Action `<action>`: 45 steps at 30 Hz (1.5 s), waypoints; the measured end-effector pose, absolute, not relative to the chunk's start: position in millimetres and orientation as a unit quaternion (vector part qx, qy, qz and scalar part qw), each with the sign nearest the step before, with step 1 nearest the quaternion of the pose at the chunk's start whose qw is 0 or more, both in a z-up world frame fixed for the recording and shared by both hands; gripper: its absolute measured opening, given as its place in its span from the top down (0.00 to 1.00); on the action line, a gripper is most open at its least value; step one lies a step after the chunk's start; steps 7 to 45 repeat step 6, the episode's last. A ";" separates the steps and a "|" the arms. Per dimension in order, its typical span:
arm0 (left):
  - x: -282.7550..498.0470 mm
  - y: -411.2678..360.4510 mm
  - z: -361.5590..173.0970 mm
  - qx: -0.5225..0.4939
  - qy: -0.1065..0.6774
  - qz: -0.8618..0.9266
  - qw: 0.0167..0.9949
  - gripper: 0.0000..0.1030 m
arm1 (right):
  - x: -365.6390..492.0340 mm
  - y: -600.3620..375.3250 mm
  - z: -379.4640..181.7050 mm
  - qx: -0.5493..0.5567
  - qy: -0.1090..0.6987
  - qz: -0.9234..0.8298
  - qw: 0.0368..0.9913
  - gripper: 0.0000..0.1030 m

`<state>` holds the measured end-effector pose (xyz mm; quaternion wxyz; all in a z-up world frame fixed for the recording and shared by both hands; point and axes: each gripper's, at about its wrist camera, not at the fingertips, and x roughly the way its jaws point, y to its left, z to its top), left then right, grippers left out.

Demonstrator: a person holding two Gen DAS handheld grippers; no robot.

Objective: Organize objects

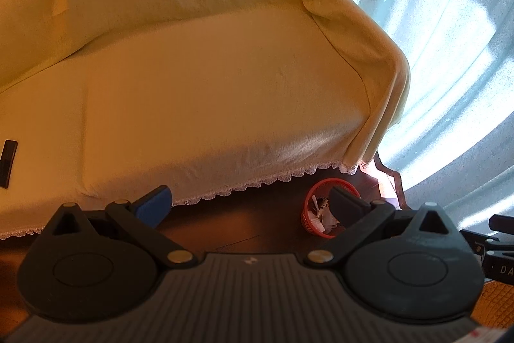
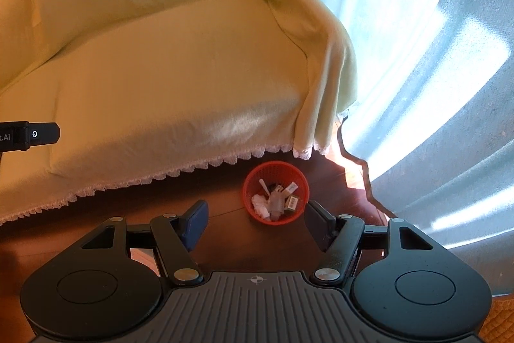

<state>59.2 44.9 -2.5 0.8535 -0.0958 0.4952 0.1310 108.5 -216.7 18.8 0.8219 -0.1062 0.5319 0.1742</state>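
Basket (image 2: 275, 193) sits on the floor dead ahead of my right gripper (image 2: 255, 222), nearer than my left gripper (image 1: 249, 208). Both are spread wide, holding nothing.

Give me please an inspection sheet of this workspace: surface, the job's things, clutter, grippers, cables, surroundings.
Surface: sofa under a pale yellow cover with a lace hem; dark wooden floor in front.
Job's things: black remote-like object on the sofa seat, at the left edge of the left wrist view.
Clutter: red basket on the floor near the sofa corner, holding crumpled paper and small packages.
Grippers: left hand-held gripper open, empty; right hand-held gripper open, empty, basket between its fingers in its view.
Cables: nothing seen.
Surroundings: light blue curtain, sunlit, reaching the floor.
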 end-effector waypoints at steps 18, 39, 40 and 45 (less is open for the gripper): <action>55.2 44.2 -4.0 -0.102 0.485 0.130 0.859 0.01 | 107.2 -215.8 17.2 -0.105 0.535 0.175 0.820 0.38; 55.2 44.2 -4.0 -0.102 0.485 0.130 0.859 0.01 | 107.2 -215.8 17.2 -0.105 0.535 0.175 0.820 0.38; 55.2 44.2 -4.0 -0.102 0.485 0.130 0.859 0.01 | 107.2 -215.8 17.2 -0.105 0.535 0.175 0.820 0.38; 55.2 44.2 -4.0 -0.102 0.485 0.130 0.859 0.01 | 107.2 -215.8 17.2 -0.105 0.535 0.175 0.820 0.38</action>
